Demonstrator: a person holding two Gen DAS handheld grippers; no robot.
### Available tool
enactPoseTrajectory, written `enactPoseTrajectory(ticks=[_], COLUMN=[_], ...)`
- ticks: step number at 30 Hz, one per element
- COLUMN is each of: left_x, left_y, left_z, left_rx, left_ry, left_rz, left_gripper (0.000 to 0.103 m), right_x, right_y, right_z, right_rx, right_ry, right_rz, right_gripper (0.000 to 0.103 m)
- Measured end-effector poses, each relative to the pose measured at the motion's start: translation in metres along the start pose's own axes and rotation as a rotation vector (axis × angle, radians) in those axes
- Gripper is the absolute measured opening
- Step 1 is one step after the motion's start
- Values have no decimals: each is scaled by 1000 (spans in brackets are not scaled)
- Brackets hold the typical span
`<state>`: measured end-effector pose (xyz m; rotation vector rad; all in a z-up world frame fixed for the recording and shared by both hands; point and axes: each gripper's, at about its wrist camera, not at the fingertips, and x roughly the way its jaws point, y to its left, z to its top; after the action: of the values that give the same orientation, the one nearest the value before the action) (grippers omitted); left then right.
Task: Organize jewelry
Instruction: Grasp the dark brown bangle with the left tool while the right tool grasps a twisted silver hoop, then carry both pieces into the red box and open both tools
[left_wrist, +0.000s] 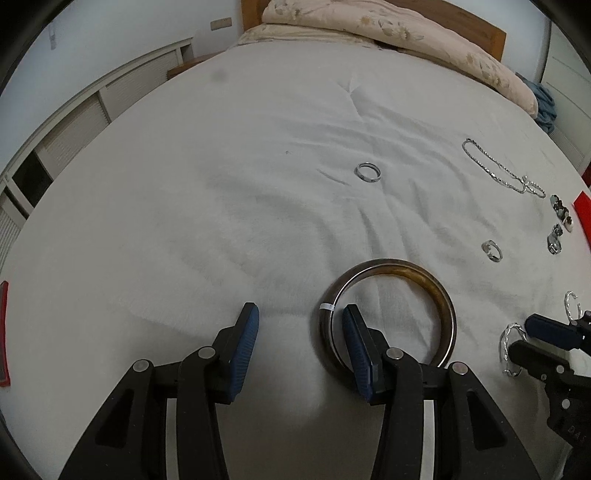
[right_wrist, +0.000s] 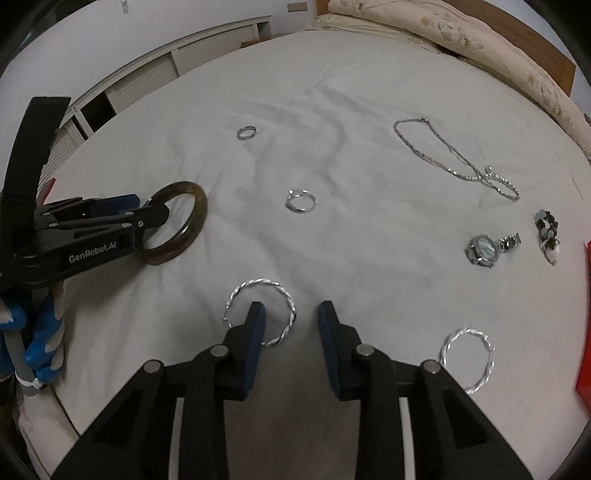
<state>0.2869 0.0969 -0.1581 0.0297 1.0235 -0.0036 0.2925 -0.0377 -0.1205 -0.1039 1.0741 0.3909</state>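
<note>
Jewelry lies spread on a white bed sheet (left_wrist: 184, 221). A dark brown bangle (left_wrist: 448, 314) lies flat; my left gripper (left_wrist: 300, 323) is open, with its right finger inside the bangle's ring and its left finger outside. The bangle also shows in the right wrist view (right_wrist: 197, 214). My right gripper (right_wrist: 291, 319) is open, its left finger inside a twisted silver hoop (right_wrist: 284, 291). A second silver hoop (right_wrist: 476, 362) lies to its right. Two silver rings (right_wrist: 301, 202) (right_wrist: 246, 132), a silver chain necklace (right_wrist: 443, 155), a watch (right_wrist: 484, 249) and a beaded piece (right_wrist: 548, 232) lie farther off.
A red box edge (right_wrist: 585, 325) is at the far right, another red edge (left_wrist: 3, 332) at the far left. A floral duvet (left_wrist: 406, 33) and wooden headboard are at the far end of the bed. White louvred cabinets (left_wrist: 74, 129) stand to the left.
</note>
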Motion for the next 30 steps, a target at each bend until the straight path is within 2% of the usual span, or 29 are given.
enactPoseTrajectory(ticks=[11, 14, 16, 18, 19, 30], left_x=[-1, -5, -6, -8, -9, -24], left_y=[-2, -3, -6, -9, -10, -7], left_z=[-12, -15, -15, -16, -15, -6], left_rx=[5, 15, 32, 49, 52, 22], left_ry=[-82, -99, -106, -108, -106, -82], left_rz=[25, 18, 13, 1, -5, -30], left_gripper=[45, 37, 29, 16, 13, 10], right_x=[10, 10, 10, 9, 9, -19], right_y=[7, 11, 14, 16, 17, 5], right_z=[-4, -11, -12, -11, -9, 1], right_rx=[-72, -77, -87, -90, -89, -37], right_ry=[-54, -80, -92, -96, -97, -128], right_rz=[-45, -51, -58, -60, -60, -36], right_gripper=[25, 21, 10, 5, 5, 4])
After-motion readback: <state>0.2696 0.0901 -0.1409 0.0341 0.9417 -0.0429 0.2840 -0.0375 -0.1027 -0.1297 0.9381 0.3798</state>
